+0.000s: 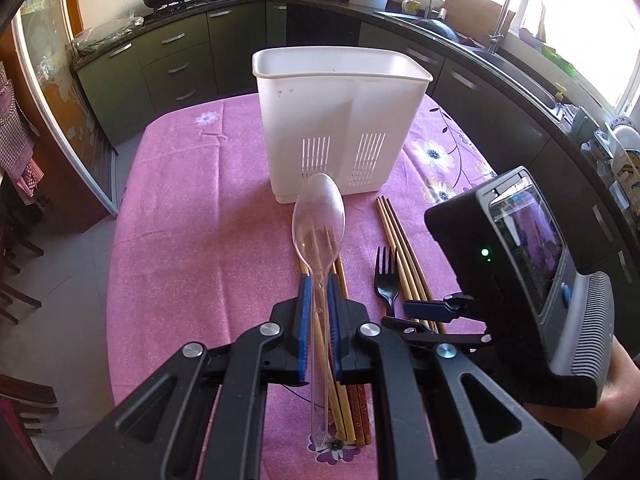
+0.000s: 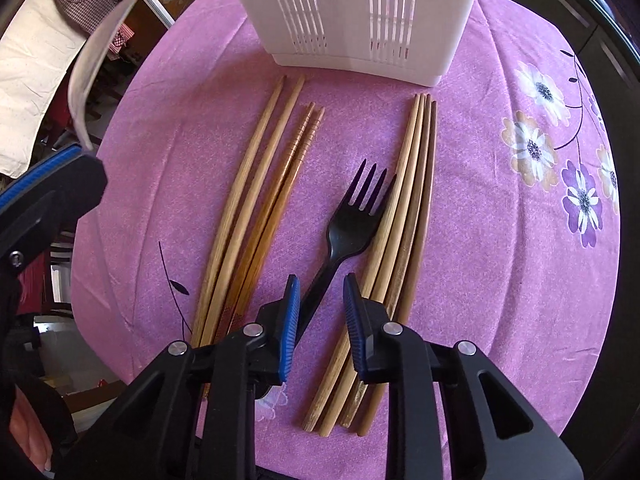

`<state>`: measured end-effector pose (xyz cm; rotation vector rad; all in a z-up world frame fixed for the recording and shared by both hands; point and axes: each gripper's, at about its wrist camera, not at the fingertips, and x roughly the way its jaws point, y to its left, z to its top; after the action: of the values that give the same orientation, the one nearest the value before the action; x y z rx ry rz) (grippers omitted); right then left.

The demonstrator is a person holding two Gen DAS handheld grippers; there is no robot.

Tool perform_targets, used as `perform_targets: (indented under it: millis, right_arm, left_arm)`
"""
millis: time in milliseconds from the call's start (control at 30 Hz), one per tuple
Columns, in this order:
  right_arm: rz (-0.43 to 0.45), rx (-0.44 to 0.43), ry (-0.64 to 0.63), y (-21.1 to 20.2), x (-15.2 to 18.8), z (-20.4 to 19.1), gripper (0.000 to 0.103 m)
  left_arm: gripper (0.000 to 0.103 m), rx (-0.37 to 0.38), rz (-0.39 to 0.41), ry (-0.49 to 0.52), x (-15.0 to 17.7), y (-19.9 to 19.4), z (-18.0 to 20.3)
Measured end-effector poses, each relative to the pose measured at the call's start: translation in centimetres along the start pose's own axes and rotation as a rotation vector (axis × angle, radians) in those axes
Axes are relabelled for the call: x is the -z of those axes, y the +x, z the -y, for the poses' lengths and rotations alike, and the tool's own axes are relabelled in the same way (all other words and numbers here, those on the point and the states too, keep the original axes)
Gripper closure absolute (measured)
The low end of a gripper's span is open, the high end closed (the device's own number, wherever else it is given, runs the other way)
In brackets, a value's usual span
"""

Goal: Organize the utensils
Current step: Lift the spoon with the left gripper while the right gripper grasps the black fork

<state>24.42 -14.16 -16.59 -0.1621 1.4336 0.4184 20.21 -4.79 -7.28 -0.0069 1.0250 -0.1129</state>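
Observation:
My left gripper (image 1: 319, 284) is shut on a clear plastic spoon (image 1: 319, 220), held above the table with its bowl pointing at the white utensil caddy (image 1: 340, 120). The spoon also shows at the left edge of the right wrist view (image 2: 94, 64). My right gripper (image 2: 320, 284) is open, low over the handle of a black plastic fork (image 2: 348, 224) that lies on the pink tablecloth. The fork (image 1: 386, 280) shows beside my right gripper's finger (image 1: 432, 308) in the left view. Wooden chopsticks lie in two groups, left (image 2: 256, 208) and right (image 2: 408, 200) of the fork.
The caddy (image 2: 352, 12) stands at the far middle of the round table with its pink flowered cloth (image 2: 520, 240). Dark kitchen cabinets (image 1: 180, 52) and a sink counter (image 1: 520, 68) ring the table. Wooden chairs (image 1: 16, 280) stand at the left.

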Motion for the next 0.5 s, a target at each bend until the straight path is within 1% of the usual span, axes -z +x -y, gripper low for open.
perform_targets:
  millis: [133,167,200,233,300,333,400,500]
  right_arm:
    - [-0.019,0.022,-0.021,1.0,-0.5,-1.1,0.080]
    - [-0.017,0.033,-0.034,1.0,-0.6,-1.5,0.081]
    - [-0.013,0.049,-0.048,1.0,-0.6,-1.8,0.085]
    - [-0.007,0.061,-0.061,1.2,-0.5,-2.2,0.087]
    - [0.002,0.076,-0.084,1.2,-0.4,-2.8,0.088]
    - [0.009,0.074,-0.090,1.1,-0.4,-3.0,0.091]
    - [0.033,0.056,-0.101,0.6,-0.1,-3.1,0.093]
    - [0.093,0.010,-0.107,-1.5,1.1,-2.4,0.094]
  left_arm:
    - [0.095,0.002,0.005,-0.007,0.0,-0.2,-0.6]
    - [0.095,0.003,0.003,-0.009,0.1,-0.2,-0.7]
    - [0.095,0.003,0.002,-0.009,0.1,-0.2,-0.7]
    - [0.095,0.001,0.001,-0.008,0.1,-0.1,-0.8]
    - [0.095,-0.001,0.001,-0.008,0.1,-0.2,-0.9]
    - [0.095,-0.001,0.001,-0.009,0.0,-0.2,-0.9]
    - [0.095,-0.002,0.004,-0.013,-0.1,-0.3,-1.0]
    - [0.095,-0.002,0.014,-0.016,-0.5,-0.8,-1.0]
